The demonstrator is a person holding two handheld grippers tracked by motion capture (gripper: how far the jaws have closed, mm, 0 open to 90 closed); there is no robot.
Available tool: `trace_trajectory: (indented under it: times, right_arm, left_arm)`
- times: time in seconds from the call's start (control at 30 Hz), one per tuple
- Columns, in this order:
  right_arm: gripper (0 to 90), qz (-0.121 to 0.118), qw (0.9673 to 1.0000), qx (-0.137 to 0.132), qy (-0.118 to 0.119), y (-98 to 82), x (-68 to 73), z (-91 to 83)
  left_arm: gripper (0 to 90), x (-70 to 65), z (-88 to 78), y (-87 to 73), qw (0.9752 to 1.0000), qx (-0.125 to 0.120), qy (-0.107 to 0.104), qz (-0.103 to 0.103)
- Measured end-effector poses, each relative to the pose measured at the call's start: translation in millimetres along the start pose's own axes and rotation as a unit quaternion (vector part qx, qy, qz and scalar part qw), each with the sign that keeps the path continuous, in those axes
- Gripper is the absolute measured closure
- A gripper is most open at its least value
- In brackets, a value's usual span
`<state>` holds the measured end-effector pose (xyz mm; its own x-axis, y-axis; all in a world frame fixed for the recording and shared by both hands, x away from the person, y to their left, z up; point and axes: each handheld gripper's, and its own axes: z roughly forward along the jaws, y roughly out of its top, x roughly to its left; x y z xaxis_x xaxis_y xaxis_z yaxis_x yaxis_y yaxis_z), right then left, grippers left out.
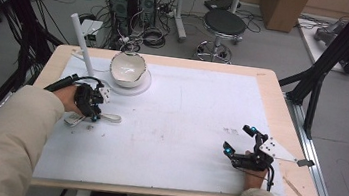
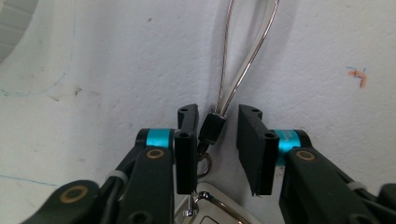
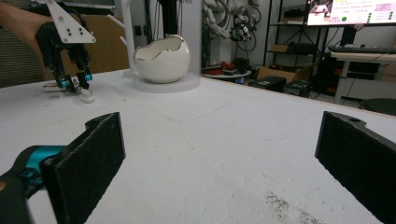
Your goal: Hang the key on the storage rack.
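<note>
The desk is big and white on top. Far from the left hand-held gripper, past its tips, stands a white bowl shaped like a broken egg, on a round white plate. A white post stands just beside the bowl.

The thing to pick up is a small key ring with a shiny wire loop, a little black clip and a flat silver tag. It lies flat on the desk right under the left hand-held gripper. Its long way runs straight out from this hand-held gripper, with the loop pointing away past the tips and the tag back near the hand. The black clip sits between the two jaws, leaning close to the one on the left of the left gripper view, and there is a gap on the other side. The jaws are only partly closed, and I cannot see them pinching the clip yet (they look close, though).

The left hand is much nearer to the key ring. The right hand-held gripper rests well apart, at the other side of the desk, with its jaws wide apart and nothing between them. I think the next squeeze must catch the clip in the middle, or it may slip out sideways.
</note>
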<state>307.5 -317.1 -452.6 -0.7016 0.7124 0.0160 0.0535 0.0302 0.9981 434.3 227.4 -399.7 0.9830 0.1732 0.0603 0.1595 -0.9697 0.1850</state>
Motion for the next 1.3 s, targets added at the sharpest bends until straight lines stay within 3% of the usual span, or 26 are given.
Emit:
trace_trajectory:
  times: [0.13, 0.17, 0.43, 0.63, 0.67, 0.73, 0.8, 0.83, 0.9, 0.93, 0.97, 1.0, 1.03, 1.1, 1.13, 1.17, 1.2, 1.23, 1.27, 1.3]
  right_arm:
    - [0.6, 0.001, 1.0000, 0.000, 0.000, 0.0, 0.0, 0.0]
    - [0.6, 0.000, 1.0000, 0.000, 0.000, 0.0, -0.1, -0.1]
    - [0.6, 0.000, 1.0000, 0.001, 0.000, 0.0, 0.1, 0.0]
    - [0.6, 0.001, 1.0000, 0.000, 0.000, 0.0, 0.0, 0.0]
    - [0.6, 0.000, 1.0000, 0.000, 0.000, 0.0, -0.1, 0.0]
    - [0.6, 0.001, 1.0000, 0.000, 0.000, 0.0, -0.2, 0.0]
    - [0.6, 0.001, 1.0000, 0.000, 0.000, 0.0, -0.2, 0.0]
    - [0.6, 0.001, 1.0000, 0.000, 0.000, 0.0, -0.2, 0.0]
    - [0.6, 0.001, 1.0000, 0.000, 0.000, 0.0, 0.0, 0.0]
    - [0.6, 0.000, 1.0000, 0.001, 0.000, 0.0, 0.0, 0.0]
    - [0.6, 0.000, 1.0000, 0.001, 0.000, 0.0, 0.0, 0.0]
    - [0.6, -0.001, 1.0000, 0.000, 0.000, 0.0, -0.1, 0.1]
    - [0.6, -0.001, 1.0000, 0.000, -0.001, 0.1, 0.1, 0.2]
    - [0.6, 0.000, 1.0000, -0.001, -0.001, 0.0, 0.5, 0.3]
    - [0.6, -0.001, 1.0000, 0.000, -0.001, 0.0, 0.4, 0.2]
    - [0.6, 0.000, 1.0000, 0.000, -0.001, 0.0, 0.6, 0.3]
    - [0.6, -0.001, 1.0000, 0.000, -0.001, 0.0, 0.5, 0.3]
    - [0.6, -0.004, 1.0000, -0.001, 0.000, 0.0, 0.1, 0.5]
    - [0.6, -0.001, 1.0000, -0.001, -0.001, -0.1, 0.4, 0.3]
    - [0.6, -0.001, 1.0000, 0.000, -0.001, 0.0, 0.5, 0.3]
  left_arm:
    - [79.2, -0.9, -0.2, 1.2, 1.0000, 0.002, 0.002, 0.003]
    - [81.0, -1.3, 0.3, 1.3, 1.0000, 0.002, 0.003, -0.007]
    - [81.3, -1.4, -0.5, 2.8, 0.9998, 0.012, 0.002, -0.014]
    - [81.3, -1.7, -3.7, 2.0, 0.9994, -0.008, 0.003, -0.035]
    - [81.3, -1.8, -8.3, -0.6, 0.9980, -0.033, 0.009, -0.053]
    - [81.3, -2.2, -15.5, -5.2, 0.9948, -0.059, 0.018, -0.081]
    - [81.4, -2.0, -18.2, -6.8, 0.9938, -0.065, 0.021, -0.087]
    - [81.4, -4.0, -24.5, -10.8, 0.9904, -0.085, 0.028, -0.105]
    - [81.4, -4.7, -27.4, -12.4, 0.9893, -0.091, 0.035, -0.109]
    - [81.4, -7.3, -32.6, -15.7, 0.9851, -0.110, 0.044, -0.124]
    - [81.4, -7.3, -32.6, -15.7, 0.9851, -0.110, 0.044, -0.124]
    - [81.4, -8.1, -35.8, -17.3, 0.9836, -0.116, 0.048, -0.129]
    - [81.4, -9.3, -41.8, -21.6, 0.9798, -0.129, 0.056, -0.142]
    - [81.4, -10.3, -47.2, -27.4, 0.9743, -0.146, 0.073, -0.155]
    - [81.4, -10.2, -50.0, -30.7, 0.9701, -0.155, 0.084, -0.167]
    - [81.3, -10.2, -52.9, -34.1, 0.9656, -0.163, 0.095, -0.179]
    - [81.3, -10.3, -56.1, -37.7, 0.9595, -0.178, 0.107, -0.190]
    - [81.3, -10.5, -59.8, -42.3, 0.9494, -0.204, 0.115, -0.209]
    - [81.3, -10.0, -63.1, -45.4, 0.9455, -0.212, 0.119, -0.216]
    - [81.3, -10.0, -66.2, -48.7, 0.9376, -0.229, 0.123, -0.231]
